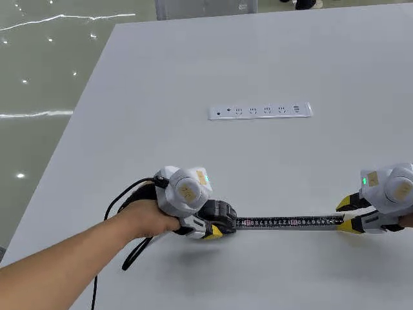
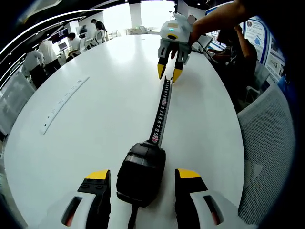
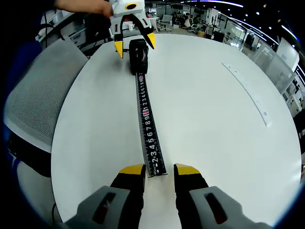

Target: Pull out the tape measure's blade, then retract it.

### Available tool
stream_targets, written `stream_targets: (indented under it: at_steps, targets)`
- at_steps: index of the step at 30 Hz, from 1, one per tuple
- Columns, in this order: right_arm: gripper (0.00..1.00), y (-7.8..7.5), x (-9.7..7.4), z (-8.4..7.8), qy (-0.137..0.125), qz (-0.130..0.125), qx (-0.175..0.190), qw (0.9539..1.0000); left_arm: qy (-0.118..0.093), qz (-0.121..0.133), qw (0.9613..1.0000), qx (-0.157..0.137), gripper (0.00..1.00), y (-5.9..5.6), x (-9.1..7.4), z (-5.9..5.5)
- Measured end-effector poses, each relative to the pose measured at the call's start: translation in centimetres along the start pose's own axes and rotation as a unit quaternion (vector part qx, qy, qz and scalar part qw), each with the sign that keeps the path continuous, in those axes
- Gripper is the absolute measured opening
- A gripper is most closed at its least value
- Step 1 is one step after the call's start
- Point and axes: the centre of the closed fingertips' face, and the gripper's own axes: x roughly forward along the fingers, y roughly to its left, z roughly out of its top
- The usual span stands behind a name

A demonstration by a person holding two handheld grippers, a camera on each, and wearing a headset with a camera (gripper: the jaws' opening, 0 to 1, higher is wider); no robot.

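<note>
Between the jaws of the left claw (image 2: 143,173) I find the tape measure's black case (image 2: 141,183) lying on the white table (image 1: 258,58). The jaws stand spread, one to each side of the case, with a sliver of table showing on both sides, so I judge it flanked rather than clamped. From the case the blade (image 3: 147,124) runs flat along the table, numbers up, straight ahead of this claw to the right claw (image 3: 159,168). That claw is likewise spread: the blade's end hook (image 3: 157,173) sits in the gap between its two yellow tips (image 3: 132,169), and I see no tip pressed on it. Extension looks done; retraction is not. Risk noted: with neither end gripped, a spring-loaded blade could snap back uncontrolled, whip or kink, and drag the case out from between the left jaws. Closing on the hook off-centre could also twist the blade.
</note>
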Motion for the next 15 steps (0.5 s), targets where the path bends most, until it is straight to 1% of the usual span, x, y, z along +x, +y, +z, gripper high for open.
stream_targets:
  at_steps: [2, 4, 6, 7, 10, 12, 13, 15]
  targets:
    - [0.23, 0.1, -0.2, 0.2, -0.004, -0.004, 0.017, 0.9998, -0.002, 0.014, 0.9998, -0.015, 0.51, 0.3, -0.2, -0.1]
    - [0.25, 0.2, -0.5, 0.2, -0.005, -0.006, 0.026, 0.9996, -0.003, 0.019, 0.9994, -0.029, 0.51, 0.2, -0.6, -0.2]
    - [0.28, 0.3, -0.7, 0.5, -0.013, -0.011, 0.054, 0.9984, -0.013, 0.027, 0.9984, -0.048, 0.51, 0.3, -0.9, 0.0]
    - [0.29, 0.3, -0.8, 0.5, -0.014, -0.014, 0.057, 0.9982, -0.016, 0.028, 0.9979, -0.055, 0.51, 0.2, -1.1, 0.0]
    - [0.31, 0.4, -1.1, 0.6, -0.023, -0.022, 0.072, 0.9969, -0.025, 0.042, 0.9968, -0.064, 0.54, 0.3, -1.6, 0.1]
    - [0.33, 0.5, -1.3, 0.9, -0.032, -0.027, 0.09, 0.995, -0.031, 0.05, 0.9955, -0.074, 0.56, 0.3, -2.0, 0.2]
    - [0.35, 0.6, -1.3, 1.1, -0.043, -0.029, 0.106, 0.993, -0.034, 0.054, 0.9949, -0.078, 0.57, 0.3, -2.3, 0.2]
    - [0.39, 0.6, -1.5, 1.2, -0.051, -0.034, 0.121, 0.9907, -0.039, 0.06, 0.9938, -0.085, 0.58, 0.4, -2.6, 0.2]
